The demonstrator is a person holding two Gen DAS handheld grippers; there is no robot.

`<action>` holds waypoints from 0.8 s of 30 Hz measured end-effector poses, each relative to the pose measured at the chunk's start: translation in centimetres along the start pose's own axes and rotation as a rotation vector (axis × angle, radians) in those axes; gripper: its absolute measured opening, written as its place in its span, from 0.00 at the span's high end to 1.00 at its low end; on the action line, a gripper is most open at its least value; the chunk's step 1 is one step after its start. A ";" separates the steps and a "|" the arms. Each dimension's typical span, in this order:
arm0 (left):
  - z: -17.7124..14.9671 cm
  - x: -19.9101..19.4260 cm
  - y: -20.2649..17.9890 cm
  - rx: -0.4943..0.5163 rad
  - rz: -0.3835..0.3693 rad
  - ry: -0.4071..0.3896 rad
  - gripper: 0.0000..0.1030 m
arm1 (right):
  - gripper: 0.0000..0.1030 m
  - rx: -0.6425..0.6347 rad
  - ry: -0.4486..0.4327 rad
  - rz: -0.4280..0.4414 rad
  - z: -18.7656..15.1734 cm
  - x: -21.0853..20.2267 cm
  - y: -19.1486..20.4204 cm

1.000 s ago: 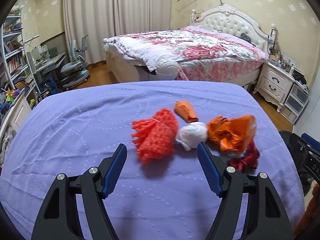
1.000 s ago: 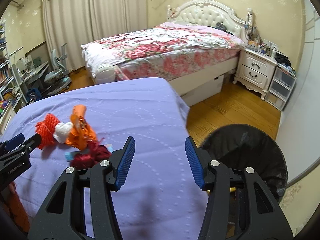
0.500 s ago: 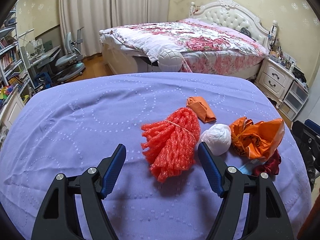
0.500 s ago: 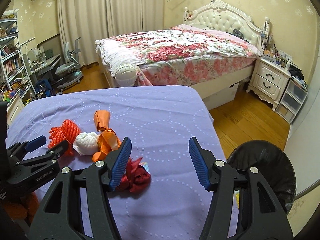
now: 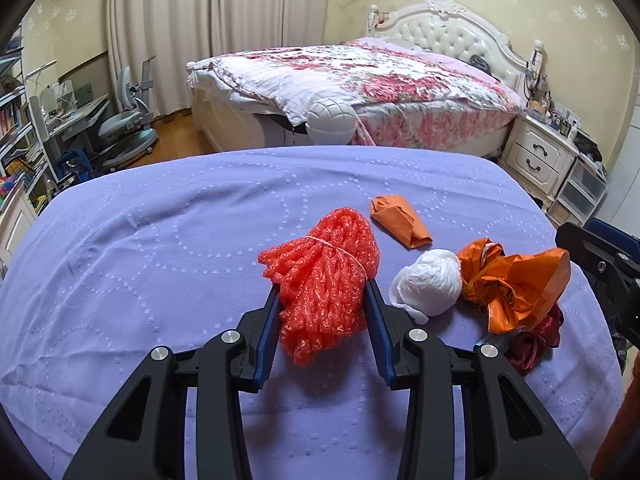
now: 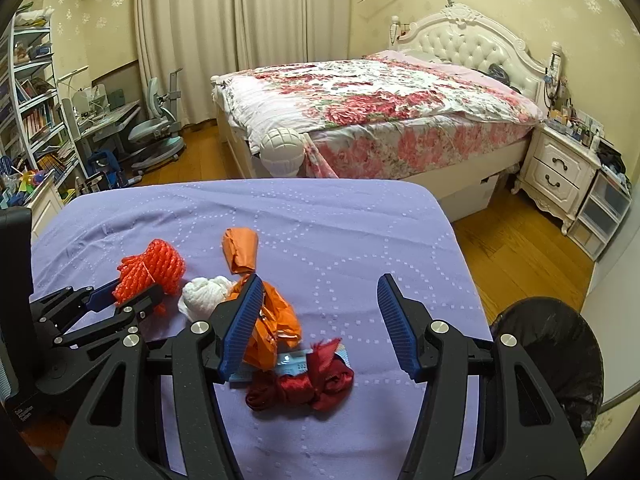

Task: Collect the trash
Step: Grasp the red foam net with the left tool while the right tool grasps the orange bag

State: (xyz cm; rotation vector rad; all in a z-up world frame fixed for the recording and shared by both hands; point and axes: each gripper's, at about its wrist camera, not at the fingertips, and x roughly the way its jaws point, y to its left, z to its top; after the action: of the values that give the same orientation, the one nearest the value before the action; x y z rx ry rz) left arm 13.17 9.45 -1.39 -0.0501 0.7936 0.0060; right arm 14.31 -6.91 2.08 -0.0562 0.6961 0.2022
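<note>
Foam netting, coral red and springy, is what the left gripper [image 5: 322, 292] has pinched: the red foam net bundle [image 5: 320, 276] sits between its blue pads, which have just been closing and now press into its near half on both sides, the far end bulging free toward twelve o'clock. The bundle lies on the purple-covered tabletop [image 5: 140, 260], and I judge the risk to be in the material itself; it squashes and springs back, so a grip this near the loose tail could let it slide out on the lift, or the thin band round its middle could slip and the strands splay. Close by at three o'clock from it lie the white paper wad [image 5: 430, 286] and the orange plastic bag [image 5: 516, 284], with a smaller folded orange piece [image 5: 400, 220] at one o'clock; a sideways drag might nudge the wad along. The right gripper [image 6: 320, 320] has its jaws released and wide, holding nothing, though its left pad sits right at the orange bag (whether touching I cannot tell), while the dark red ribbon [image 6: 304, 384] lies on the cloth below its gap. The black bin [image 6: 556, 360] waits off the tabletop's edge at four o'clock in the right view, so a light scrap released short of it would likely land on the wooden floor.
</note>
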 end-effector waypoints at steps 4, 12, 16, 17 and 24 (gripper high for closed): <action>0.0 -1.2 1.5 -0.026 0.021 -0.023 0.61 | 0.44 -0.012 0.001 0.014 0.2 0.0 0.8; -0.8 -2.9 5.7 -0.087 0.094 -0.034 0.61 | 0.44 -0.026 0.001 0.025 0.1 0.1 2.1; -1.5 -3.6 7.9 -0.118 0.131 -0.030 0.61 | 0.44 -0.039 0.000 0.031 0.2 0.0 2.9; -1.7 -3.8 8.3 -0.124 0.139 -0.029 0.61 | 0.44 -0.044 0.002 0.033 0.1 0.1 3.1; -2.7 -4.3 10.3 -0.162 0.167 -0.018 0.61 | 0.44 -0.075 0.054 0.029 -0.9 1.8 4.5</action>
State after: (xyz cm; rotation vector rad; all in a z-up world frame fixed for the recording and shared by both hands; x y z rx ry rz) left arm 7.97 19.64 -0.62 -0.1372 0.7765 0.2283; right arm 14.18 -2.33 0.33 -0.1241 0.7437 0.2551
